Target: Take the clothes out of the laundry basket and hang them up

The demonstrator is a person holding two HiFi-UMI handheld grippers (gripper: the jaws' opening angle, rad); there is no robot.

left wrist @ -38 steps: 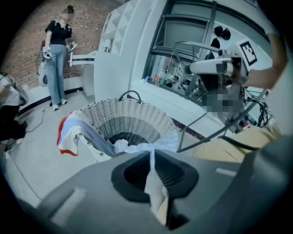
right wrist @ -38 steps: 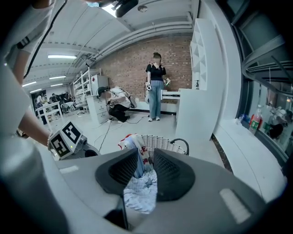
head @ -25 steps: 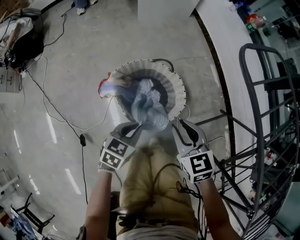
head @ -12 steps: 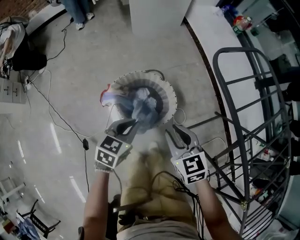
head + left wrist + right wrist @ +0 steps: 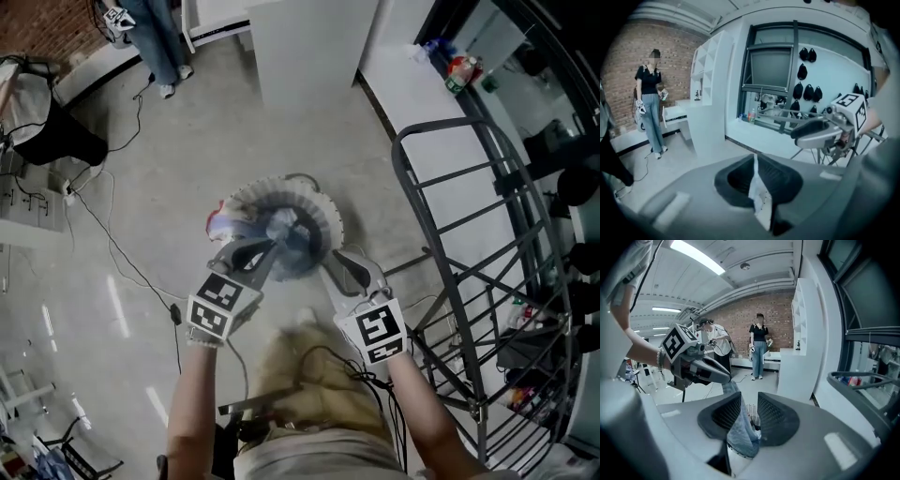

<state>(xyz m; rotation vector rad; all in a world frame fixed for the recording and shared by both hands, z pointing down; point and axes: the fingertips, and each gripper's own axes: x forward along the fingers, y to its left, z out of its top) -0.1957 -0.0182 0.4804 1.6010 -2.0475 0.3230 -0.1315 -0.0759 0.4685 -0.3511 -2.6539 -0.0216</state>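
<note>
A pale blue garment (image 5: 292, 246) hangs over the white ribbed laundry basket (image 5: 328, 214), stretched between both grippers. My left gripper (image 5: 258, 253) is shut on a thin, light edge of the garment (image 5: 759, 201), its pads almost together. My right gripper (image 5: 336, 267) is shut on a thicker blue fold (image 5: 740, 430); the fold fills the gap deeper in and lies against the left pad near the tips. Through that gap the basket (image 5: 752, 411) shows below. Each gripper appears in the other's view: the right gripper (image 5: 811, 133) and the left gripper (image 5: 717, 376).
A dark metal drying rack (image 5: 450, 234) stands close on the right. A red and white cloth (image 5: 217, 223) hangs over the basket's left rim. A cable (image 5: 122, 262) runs across the floor at the left. A white cabinet (image 5: 309, 47) and a standing person (image 5: 159, 37) are beyond.
Both grippers have risen with the blue garment, drawing it up out of the basket. The basket now looks smaller and farther below, and more of the rack shows.
</note>
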